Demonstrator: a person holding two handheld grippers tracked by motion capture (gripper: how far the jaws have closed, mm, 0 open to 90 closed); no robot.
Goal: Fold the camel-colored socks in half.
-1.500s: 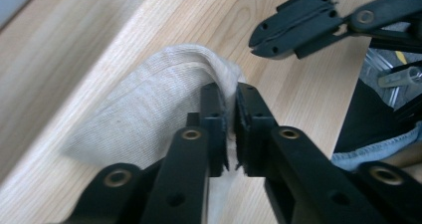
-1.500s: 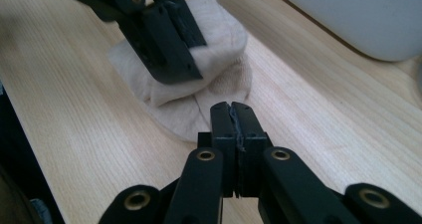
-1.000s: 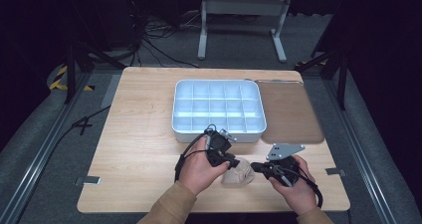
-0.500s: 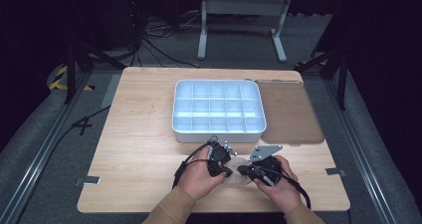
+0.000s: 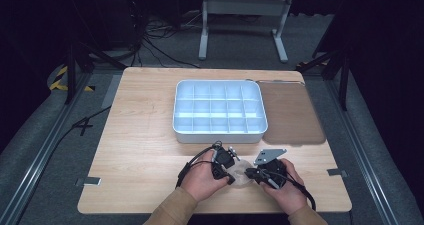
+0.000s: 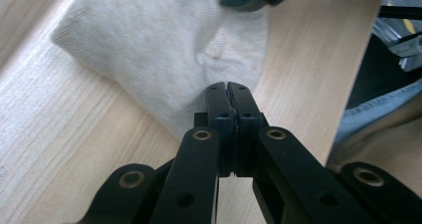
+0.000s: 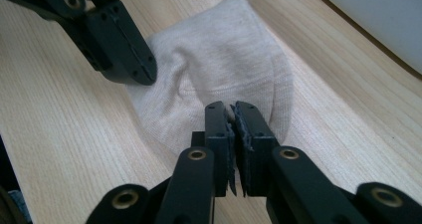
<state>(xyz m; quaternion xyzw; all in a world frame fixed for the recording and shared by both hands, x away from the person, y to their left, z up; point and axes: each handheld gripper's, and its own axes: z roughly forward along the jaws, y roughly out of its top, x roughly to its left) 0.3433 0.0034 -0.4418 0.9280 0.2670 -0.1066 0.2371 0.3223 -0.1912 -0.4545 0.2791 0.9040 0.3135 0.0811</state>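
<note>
left gripper (image 6: 227,87) pinches sock (image 6: 164,45) | right gripper (image 7: 234,107) pinches sock | high view: tray (image 5: 218,133)

— Any lettering, labels or numbers legible from where I sit?
— None. I checked my jaws, the cloth (image 6: 164,50), the compartment tray (image 5: 219,107) and the tabletop (image 5: 140,150): nothing readable anywhere.
</note>
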